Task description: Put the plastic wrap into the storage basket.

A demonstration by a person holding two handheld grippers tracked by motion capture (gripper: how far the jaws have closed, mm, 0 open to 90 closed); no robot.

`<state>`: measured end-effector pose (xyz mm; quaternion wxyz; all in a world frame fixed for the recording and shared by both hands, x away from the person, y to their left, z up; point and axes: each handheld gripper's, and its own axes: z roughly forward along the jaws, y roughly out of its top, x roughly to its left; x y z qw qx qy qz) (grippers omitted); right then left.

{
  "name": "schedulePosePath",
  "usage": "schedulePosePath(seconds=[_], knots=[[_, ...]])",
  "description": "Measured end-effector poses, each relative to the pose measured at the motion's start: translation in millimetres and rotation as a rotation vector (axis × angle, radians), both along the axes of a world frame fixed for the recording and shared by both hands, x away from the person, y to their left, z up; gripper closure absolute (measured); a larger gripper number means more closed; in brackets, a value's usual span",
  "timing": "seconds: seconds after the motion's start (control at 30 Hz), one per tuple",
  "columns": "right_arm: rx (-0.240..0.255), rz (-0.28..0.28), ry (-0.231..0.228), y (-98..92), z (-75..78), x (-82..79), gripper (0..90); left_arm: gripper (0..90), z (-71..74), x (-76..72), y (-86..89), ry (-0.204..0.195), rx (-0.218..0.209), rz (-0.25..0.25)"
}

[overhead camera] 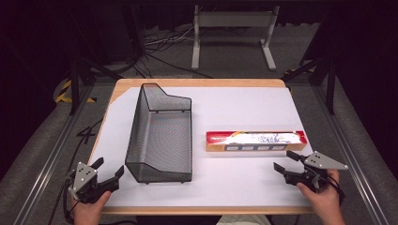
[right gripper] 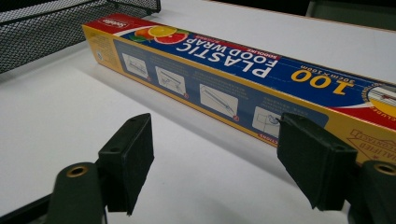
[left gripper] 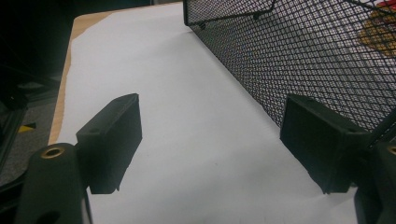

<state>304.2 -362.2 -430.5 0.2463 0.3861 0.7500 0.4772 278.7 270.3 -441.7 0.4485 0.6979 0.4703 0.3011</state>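
Note:
A long box of plastic food wrap (overhead camera: pixel 256 140) (right gripper: pixel 243 79) lies flat on the white table, right of centre, its length running left to right. To its left stands a black wire-mesh basket (overhead camera: pixel 159 136) (left gripper: pixel 299 51), nothing inside it. My right gripper (overhead camera: pixel 287 161) (right gripper: pixel 215 158) hovers open near the table's front right, just short of the box's right end, nothing between its fingers. At the front left corner my left gripper (overhead camera: pixel 109 168) (left gripper: pixel 210 144) is open too, beside the basket's near left corner.
The table (overhead camera: pixel 234 187) carries a white sheet with a wooden rim at the edges. A grey metal stand (overhead camera: pixel 232 28) and cables lie on the floor beyond the far edge. Black frame rails run along both sides.

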Motion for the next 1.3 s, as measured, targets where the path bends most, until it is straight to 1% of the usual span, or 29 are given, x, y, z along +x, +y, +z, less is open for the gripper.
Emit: schedulePosePath(seconds=[0.23,0.3,0.4,0.47,0.57,0.6,0.67,0.7,0.73,0.77,0.8,0.83,0.9,0.97,1.03,1.13,1.2,1.23,1.27,1.3], knots=[[-0.001,0.014,0.003,3.2,7.3,0.0,30.5,21.7,0.1,-0.5,0.0,-0.001,-0.001,0.008],[0.002,0.020,0.004,5.8,10.7,-0.3,31.0,21.7,-0.1,-0.3,-0.3,0.001,-0.002,0.009],[-0.003,0.033,-0.001,9.6,16.5,0.6,31.0,21.7,-0.4,-0.4,-0.5,0.001,0.009,0.006],[-0.004,0.047,-0.005,13.8,21.0,1.7,31.0,21.7,-0.5,-1.1,-0.3,0.003,0.007,0.010],[-0.010,0.073,-0.009,21.8,26.2,3.3,31.7,21.7,-0.1,-1.7,0.4,-0.001,0.000,0.016],[-0.007,0.087,-0.005,26.2,28.1,4.4,31.7,21.7,0.1,-1.8,0.4,0.002,0.003,0.015],[0.037,0.119,0.019,34.5,30.4,7.0,32.5,21.7,-0.2,-1.5,-0.2,0.001,0.003,0.014],[0.043,0.150,0.023,42.7,32.1,8.5,33.5,21.7,-0.2,-1.5,-0.2,0.001,0.003,0.014],[0.030,0.167,0.021,48.5,33.3,9.4,33.8,21.7,0.0,-1.3,-0.8,-0.001,0.004,0.011],[0.030,0.167,0.021,48.5,33.3,9.4,33.8,21.7,0.0,-1.3,-0.8,-0.001,0.004,0.011],[0.019,0.184,0.019,54.3,34.3,10.3,34.5,21.7,0.0,-1.1,-0.8,-0.001,0.008,0.008],[0.019,0.184,0.019,54.3,34.3,10.3,34.5,21.7,0.0,-1.1,-0.8,-0.001,0.008,0.008],[0.006,0.220,0.016,69.3,36.7,13.5,37.0,21.7,-0.3,-0.7,-0.2,0.002,0.010,0.008],[0.005,0.237,0.023,80.0,38.4,17.0,40.5,21.8,-0.5,-0.5,-0.3,0.001,0.003,0.011],[0.010,0.249,0.036,86.0,39.5,18.7,43.5,21.7,-0.4,-0.2,-0.5,0.001,0.005,0.007],[-0.006,0.281,0.050,95.1,41.3,21.8,53.1,21.8,-0.3,-0.2,-1.5,0.002,0.011,0.007],[-0.033,0.303,0.075,103.1,42.8,25.5,60.8,21.8,-0.8,0.4,-1.7,0.005,0.010,0.005],[-0.033,0.303,0.075,103.1,42.8,25.5,60.8,21.7,-0.8,0.4,-1.7,0.005,0.010,0.005],[-0.055,0.313,0.091,106.7,43.1,27.7,62.4,21.7,-1.1,0.6,-2.1,0.007,0.013,0.005],[-0.084,0.331,0.102,111.3,43.6,30.0,68.3,21.7,-1.2,0.7,-2.2,0.007,0.018,0.001]])
